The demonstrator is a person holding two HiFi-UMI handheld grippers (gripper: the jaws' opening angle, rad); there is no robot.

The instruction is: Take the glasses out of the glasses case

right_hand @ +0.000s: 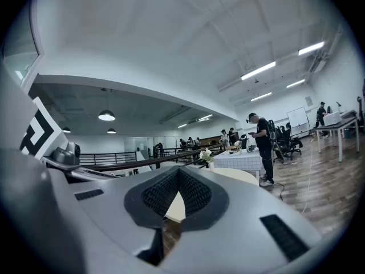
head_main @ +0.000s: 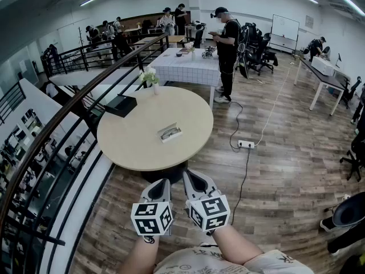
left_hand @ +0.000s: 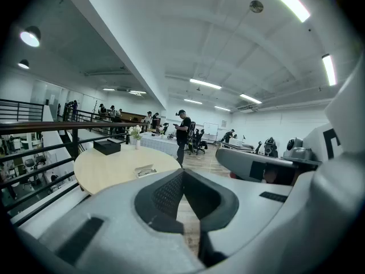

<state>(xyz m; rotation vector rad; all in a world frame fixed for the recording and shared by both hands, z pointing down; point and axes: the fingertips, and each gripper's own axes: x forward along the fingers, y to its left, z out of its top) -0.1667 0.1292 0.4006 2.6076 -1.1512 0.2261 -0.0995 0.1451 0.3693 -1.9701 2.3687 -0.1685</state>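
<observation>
A white glasses case (head_main: 170, 133) lies open on the round beige table (head_main: 131, 141), right of its middle, with dark glasses inside. In the left gripper view the glasses case (left_hand: 146, 170) shows small on the table top (left_hand: 108, 170), well ahead of the jaws. Both grippers hang low, short of the table's near edge and apart from the case. My left gripper (head_main: 161, 182) (left_hand: 182, 176) is shut with nothing between its pads. Beside it, my right gripper (head_main: 191, 175) (right_hand: 178, 173) is also shut and holds nothing.
A black box (head_main: 121, 105) and a small vase of white flowers (head_main: 151, 77) stand at the table's far side. A dark railing (head_main: 68, 124) runs along the left. A power strip (head_main: 246, 144) with its cable lies on the wood floor. A person (head_main: 227, 50) stands beyond.
</observation>
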